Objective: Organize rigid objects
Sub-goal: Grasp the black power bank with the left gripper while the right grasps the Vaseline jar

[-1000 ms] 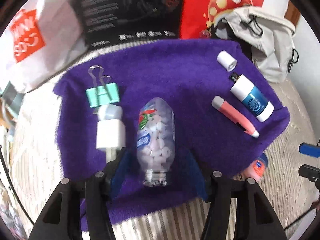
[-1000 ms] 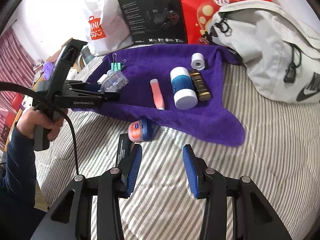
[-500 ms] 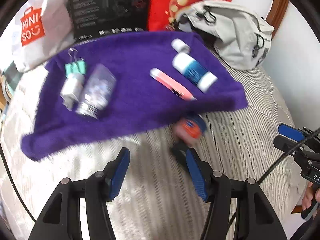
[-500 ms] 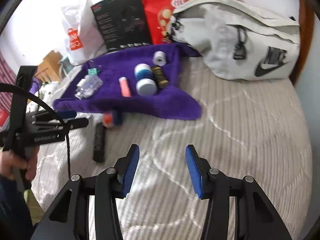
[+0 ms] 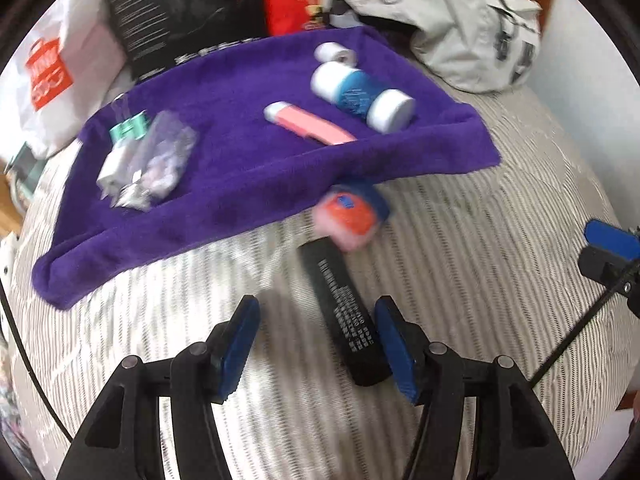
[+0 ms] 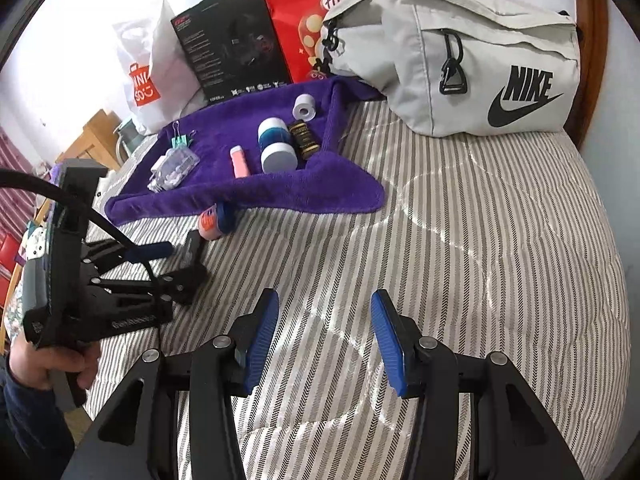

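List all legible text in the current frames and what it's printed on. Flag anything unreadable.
"NIKE" with swoosh: grey bag.
"INI SO", partly cut off: orange logo on white shopping bag.
"Hi": red bag; its Chinese characters in the speech bubble show but I can't transcribe them reliably.
Yellow brand word along the top of the black box: too blurred; its small print too.
Black bar white print: blurred.
Blue-and-white bottle label: unreadable.

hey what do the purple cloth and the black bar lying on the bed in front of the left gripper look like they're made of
The purple cloth looks like soft terry or fleece: matte, fuzzy pile, with rolled, drooping edges. The black bar looks like rigid plastic or coated metal, I can't tell which: straight edges, smooth matte surface with small white print. It lies on the striped bedspread, by the right finger of the open left gripper.
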Demonstrator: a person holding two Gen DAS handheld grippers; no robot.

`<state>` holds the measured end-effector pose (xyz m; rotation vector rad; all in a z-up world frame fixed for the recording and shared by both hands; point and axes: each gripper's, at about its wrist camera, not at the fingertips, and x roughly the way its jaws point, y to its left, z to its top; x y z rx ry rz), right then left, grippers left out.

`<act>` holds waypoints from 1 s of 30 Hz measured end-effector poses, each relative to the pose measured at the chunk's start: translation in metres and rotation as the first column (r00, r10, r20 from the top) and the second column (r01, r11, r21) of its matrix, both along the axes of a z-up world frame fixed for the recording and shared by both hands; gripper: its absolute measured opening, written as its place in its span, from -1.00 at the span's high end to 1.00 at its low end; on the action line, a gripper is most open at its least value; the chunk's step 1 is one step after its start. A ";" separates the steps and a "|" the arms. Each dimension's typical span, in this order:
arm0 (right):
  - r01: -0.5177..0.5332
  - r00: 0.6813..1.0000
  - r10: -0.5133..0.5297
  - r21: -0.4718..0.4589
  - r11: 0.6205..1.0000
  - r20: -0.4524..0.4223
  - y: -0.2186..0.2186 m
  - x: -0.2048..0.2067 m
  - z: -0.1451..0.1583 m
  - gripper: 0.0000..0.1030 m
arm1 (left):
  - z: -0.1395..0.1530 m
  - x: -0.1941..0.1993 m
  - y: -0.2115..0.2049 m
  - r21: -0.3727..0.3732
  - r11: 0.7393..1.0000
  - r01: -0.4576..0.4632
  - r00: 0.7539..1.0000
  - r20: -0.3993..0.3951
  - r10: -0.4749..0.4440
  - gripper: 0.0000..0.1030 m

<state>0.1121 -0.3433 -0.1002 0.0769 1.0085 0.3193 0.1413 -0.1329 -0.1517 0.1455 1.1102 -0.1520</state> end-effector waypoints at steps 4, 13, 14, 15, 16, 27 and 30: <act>-0.016 1.000 0.016 0.003 1.000 -0.007 0.007 0.001 -0.003 0.07 | 0.000 0.001 0.009 -0.026 1.000 -0.016 1.000 0.006 0.017 -0.09; -0.030 0.999 0.030 -0.016 0.999 -0.038 0.020 0.008 -0.011 0.07 | -0.001 -0.002 -0.005 -0.018 0.997 0.070 0.996 0.058 -0.068 0.41; -0.031 0.999 0.030 -0.020 0.999 -0.040 0.021 0.008 -0.011 0.07 | -0.002 0.000 -0.008 -0.016 0.996 0.083 0.995 0.059 -0.082 0.51; -0.030 0.999 0.029 -0.026 0.999 -0.044 0.023 0.009 -0.011 0.07 | -0.002 -0.002 -0.009 -0.010 0.995 0.095 0.994 0.059 -0.094 0.55; -0.030 0.998 0.028 -0.028 0.999 -0.049 0.024 0.009 -0.012 0.07 | -0.002 -0.003 -0.007 -0.020 0.995 0.101 0.993 0.056 -0.100 0.57; -0.129 0.992 0.129 -0.029 0.991 -0.018 0.079 0.025 -0.010 0.07 | 0.001 -0.010 0.066 -0.013 1.000 -0.009 0.999 0.044 0.010 0.59; -0.173 0.985 0.173 -0.034 0.984 -0.001 0.099 0.037 -0.015 0.07 | 0.000 -0.010 0.084 -0.027 0.999 -0.035 0.998 0.044 0.036 0.59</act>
